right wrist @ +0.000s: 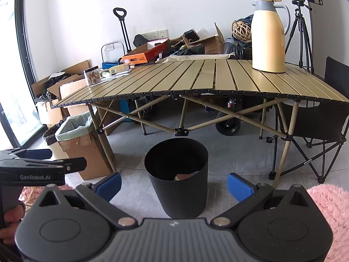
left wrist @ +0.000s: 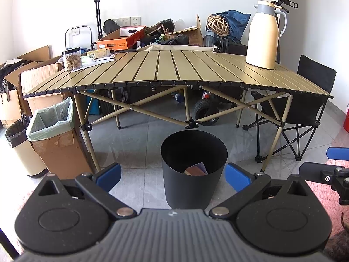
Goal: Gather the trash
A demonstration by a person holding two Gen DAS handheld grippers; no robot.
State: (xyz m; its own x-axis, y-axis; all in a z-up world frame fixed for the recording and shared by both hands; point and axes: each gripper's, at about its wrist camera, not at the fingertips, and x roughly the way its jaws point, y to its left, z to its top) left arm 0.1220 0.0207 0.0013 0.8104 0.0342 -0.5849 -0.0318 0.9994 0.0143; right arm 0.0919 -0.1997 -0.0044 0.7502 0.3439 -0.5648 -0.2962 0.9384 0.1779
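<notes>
Grey tiled floor (left wrist: 135, 135) holds black bin (left wrist: 193, 170) containing trash (left wrist: 196, 169); left gripper (left wrist: 173, 175) and right gripper (right wrist: 174, 184) both gape wide, empty.

Trash bin (left wrist: 189, 187): matte black, with reddish-brown and blue pieces inside
Tabletop (left wrist: 174, 67): olive-tan slats, black end caps
Thermos jug (left wrist: 264, 35): cream body, grey collar
Left hand-held gripper (left wrist: 173, 175): black frame, blue pads
Right hand-held gripper (right wrist: 174, 184): black frame, blue ribbed pads
Floor (left wrist: 139, 135): grey tiles
Rug (right wrist: 329, 205): fluffy pink
Cardboard box liner (left wrist: 52, 120): pale green
Flat box (left wrist: 122, 40): orange and red
</notes>
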